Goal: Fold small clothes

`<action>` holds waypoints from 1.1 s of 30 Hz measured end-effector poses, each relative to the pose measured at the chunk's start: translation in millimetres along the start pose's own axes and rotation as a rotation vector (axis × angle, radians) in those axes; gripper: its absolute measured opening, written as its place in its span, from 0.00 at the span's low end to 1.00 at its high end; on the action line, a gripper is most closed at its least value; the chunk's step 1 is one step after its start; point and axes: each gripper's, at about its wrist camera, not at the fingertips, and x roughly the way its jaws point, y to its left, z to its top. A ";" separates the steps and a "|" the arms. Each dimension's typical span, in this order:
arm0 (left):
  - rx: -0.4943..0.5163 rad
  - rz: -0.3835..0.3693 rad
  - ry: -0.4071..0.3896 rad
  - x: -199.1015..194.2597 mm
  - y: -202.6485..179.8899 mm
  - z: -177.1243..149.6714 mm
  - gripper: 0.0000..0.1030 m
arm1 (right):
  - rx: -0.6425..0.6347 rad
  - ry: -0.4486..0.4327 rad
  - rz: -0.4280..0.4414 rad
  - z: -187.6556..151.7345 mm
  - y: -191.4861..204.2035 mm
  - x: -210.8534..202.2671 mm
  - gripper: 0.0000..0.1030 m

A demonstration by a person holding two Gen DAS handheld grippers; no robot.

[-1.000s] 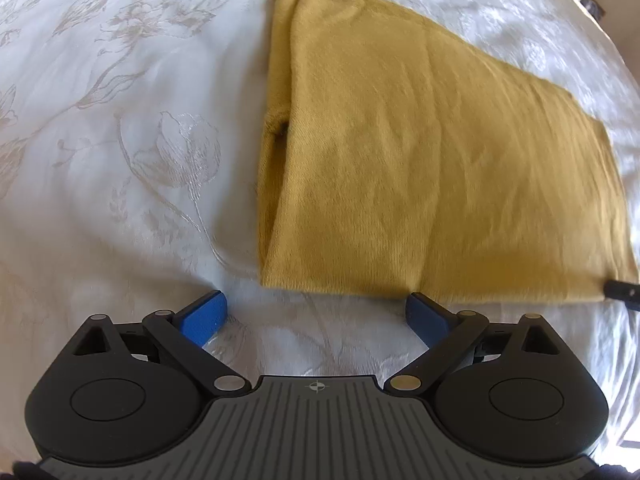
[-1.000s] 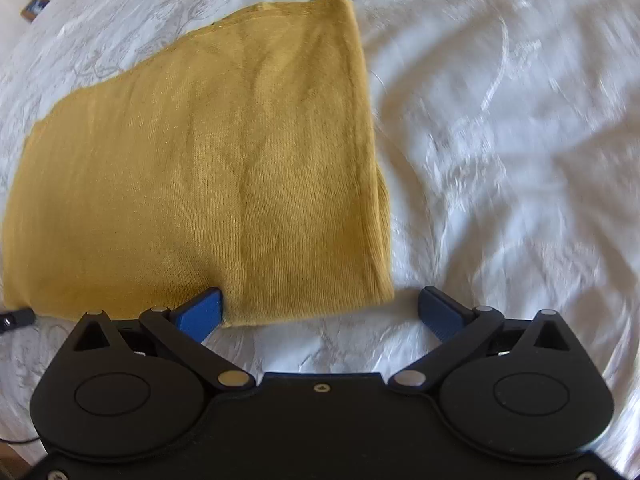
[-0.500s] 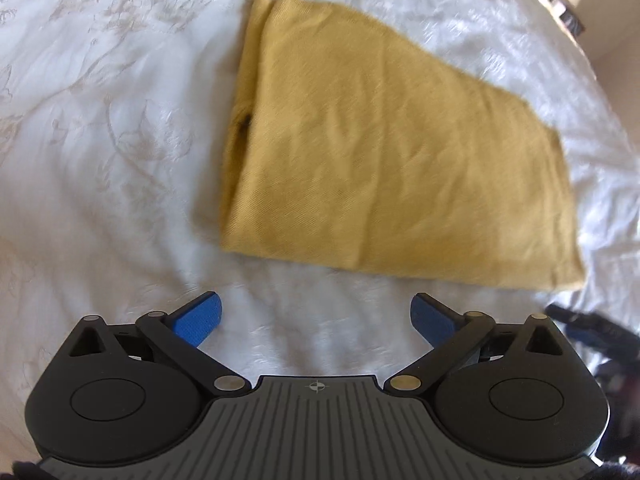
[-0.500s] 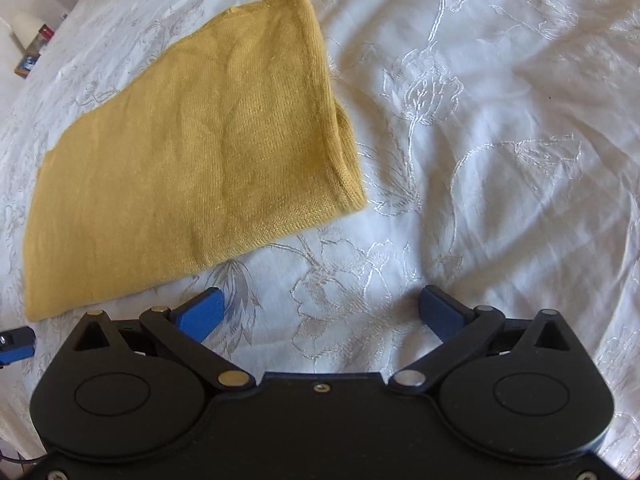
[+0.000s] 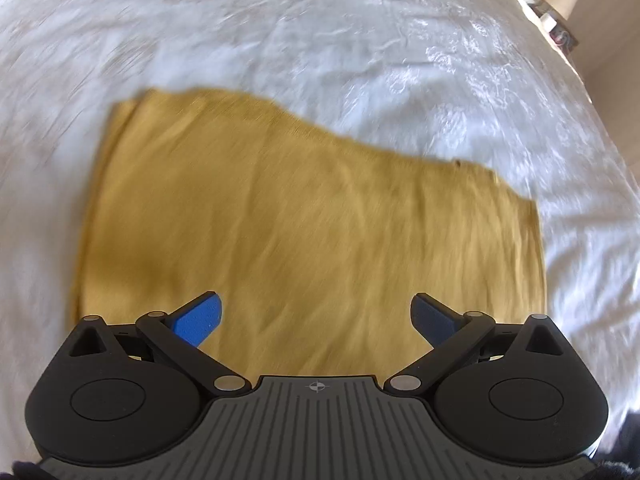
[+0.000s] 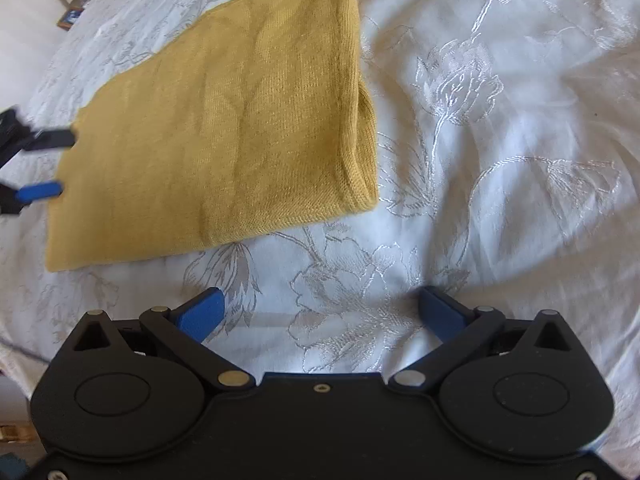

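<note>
My left gripper (image 5: 316, 316), fingers spread, hangs at the short end of the yellow cloth (image 6: 224, 120). Its length runs away from me. My right gripper (image 6: 320, 312), also spread, sits farther off, beside the long edge.

Your left wrist view was smeared with motion blur across the mustard cloth (image 5: 304, 216) and the white bedspread (image 5: 360, 40), while your right wrist view stayed sharp. Bright daylight gave glare on the embroidered sheen. Fisheye bending curved both frames' edges.
</note>
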 end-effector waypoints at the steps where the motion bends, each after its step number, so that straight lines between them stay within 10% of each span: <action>1: 0.003 0.015 -0.003 6.1 -5.2 6.7 1.00 | 0.009 0.006 0.024 1.0 -5.1 -2.1 1.00; 16: 0.064 0.192 0.108 73.7 -30.3 27.4 1.00 | 0.103 -0.093 0.245 53.7 -48.5 -42.2 0.99; 33: 0.071 0.227 0.117 84.2 -39.8 27.5 1.00 | 0.085 -0.064 0.473 134.8 -33.1 38.9 1.00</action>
